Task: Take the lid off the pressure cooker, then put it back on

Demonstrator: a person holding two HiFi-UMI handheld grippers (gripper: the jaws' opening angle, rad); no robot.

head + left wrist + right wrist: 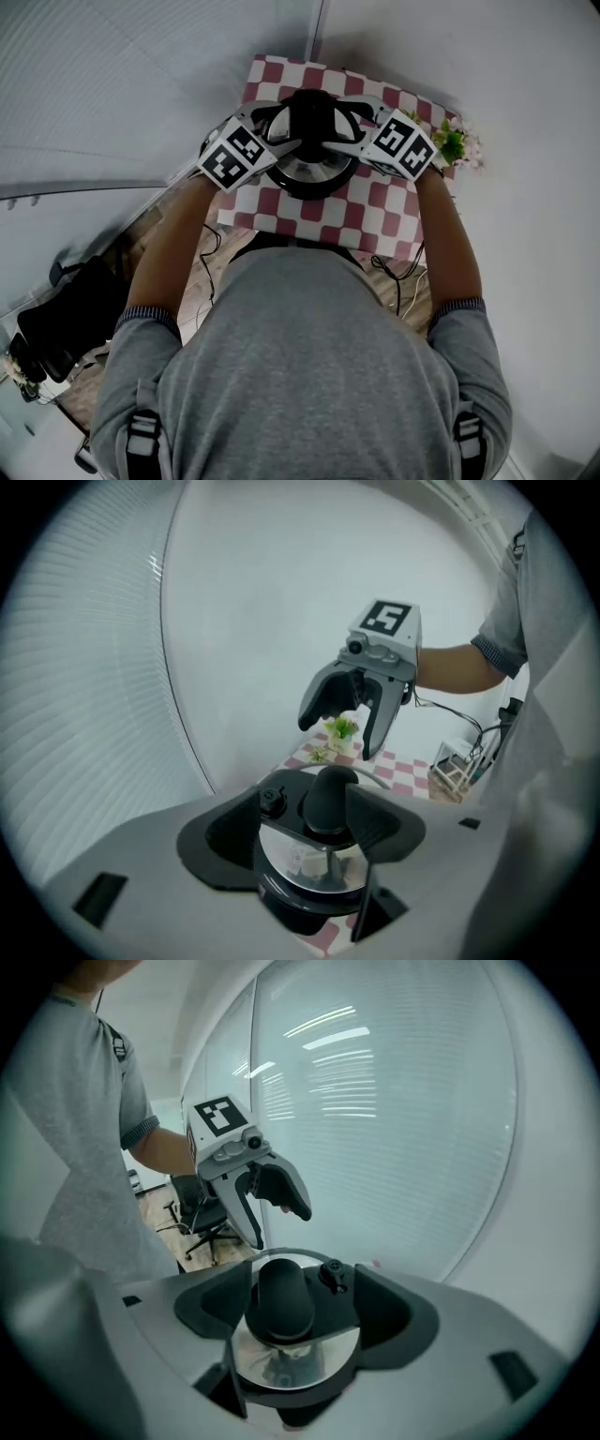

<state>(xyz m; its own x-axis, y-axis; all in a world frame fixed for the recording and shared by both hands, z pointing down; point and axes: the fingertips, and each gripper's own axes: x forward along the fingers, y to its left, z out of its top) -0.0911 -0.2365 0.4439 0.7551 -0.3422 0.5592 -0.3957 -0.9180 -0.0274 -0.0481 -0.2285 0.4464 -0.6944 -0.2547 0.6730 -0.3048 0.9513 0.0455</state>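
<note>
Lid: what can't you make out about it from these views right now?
Lid rim and how it sits on the pot: hidden by each gripper's own jaws in both gripper views; covered by the left gripper and right gripper in the head view.
Valve setting: too small in every view.
Pot's lower body: cut off behind the jaws in both gripper views, under the lid in the head view.

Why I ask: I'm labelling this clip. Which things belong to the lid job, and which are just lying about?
Job: pressure cooker, lid, left gripper, right gripper, both open above it.
Lying about: potted plant, office chair, cables.
</note>
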